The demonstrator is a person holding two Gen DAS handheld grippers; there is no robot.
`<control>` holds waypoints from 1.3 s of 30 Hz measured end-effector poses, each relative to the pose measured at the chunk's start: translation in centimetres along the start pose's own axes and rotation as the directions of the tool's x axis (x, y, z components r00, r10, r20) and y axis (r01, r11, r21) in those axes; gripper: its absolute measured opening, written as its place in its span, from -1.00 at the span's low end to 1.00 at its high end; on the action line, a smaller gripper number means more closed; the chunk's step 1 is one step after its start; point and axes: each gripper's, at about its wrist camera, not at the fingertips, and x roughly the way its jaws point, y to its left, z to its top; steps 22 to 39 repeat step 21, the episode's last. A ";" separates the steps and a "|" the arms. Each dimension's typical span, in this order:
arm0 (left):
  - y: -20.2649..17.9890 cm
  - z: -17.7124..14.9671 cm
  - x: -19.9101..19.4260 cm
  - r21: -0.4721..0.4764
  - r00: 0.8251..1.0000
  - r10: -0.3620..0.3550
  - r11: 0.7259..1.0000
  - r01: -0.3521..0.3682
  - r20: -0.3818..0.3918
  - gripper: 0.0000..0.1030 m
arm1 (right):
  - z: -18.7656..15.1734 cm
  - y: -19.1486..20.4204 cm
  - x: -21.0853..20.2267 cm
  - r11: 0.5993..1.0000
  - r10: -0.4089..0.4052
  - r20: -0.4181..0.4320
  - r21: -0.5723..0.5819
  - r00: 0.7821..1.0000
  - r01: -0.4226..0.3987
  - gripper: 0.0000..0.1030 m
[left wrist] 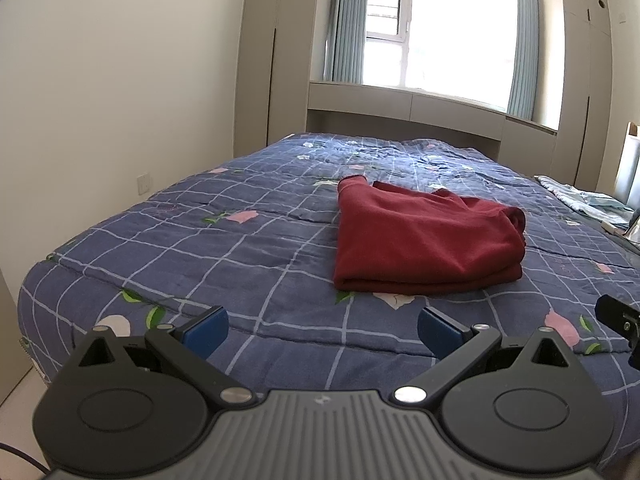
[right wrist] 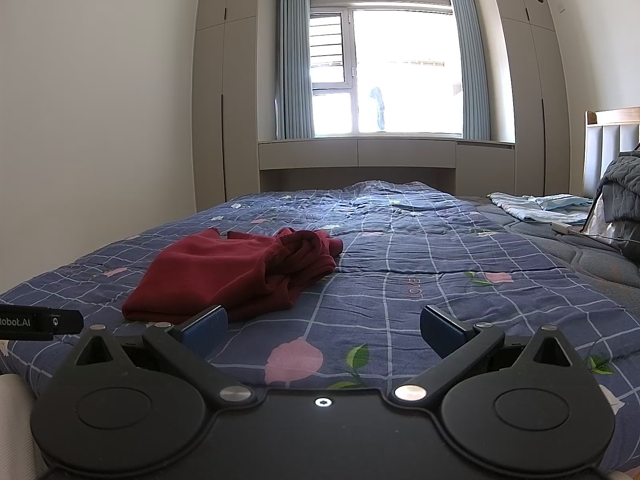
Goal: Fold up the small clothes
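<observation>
A dark red garment (left wrist: 428,240) lies on the bed (left wrist: 200,240), on a blue checked quilt printed with pink flowers, ahead of both grippers and touched by neither. It is already folded into a rough rectangle with a neat doubled edge toward the person, but the right wrist view shows its far right end bunched into loose rolls (right wrist: 308,252). The left gripper (left wrist: 322,330) hovers over the near edge of the bed with its jaws wide apart and nothing between them; the right gripper (right wrist: 324,330) does the same just to the right of the garment. Judging by this, the fold is nearly done and the step in hand is tidying or a last fold. To do it well, each gripper should pinch all layers at a corner of the bunched end, draw them flat, then lay them over evenly without dragging the quilt. No containers are visible; only pale bedding (right wrist: 536,206) lies at the far right.
</observation>
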 end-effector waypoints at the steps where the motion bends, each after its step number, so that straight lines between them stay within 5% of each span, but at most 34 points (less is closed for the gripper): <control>1: 0.0 0.0 0.0 0.002 1.000 -0.001 1.000 0.001 0.000 0.99 | 0.0 0.0 0.0 1.000 0.000 0.000 0.000 1.000 0.000 0.99; 39: -0.1 0.1 0.1 0.008 1.000 0.005 1.000 -0.005 -0.008 0.99 | 0.0 0.1 0.0 1.000 0.001 -0.001 -0.001 1.000 -0.001 0.99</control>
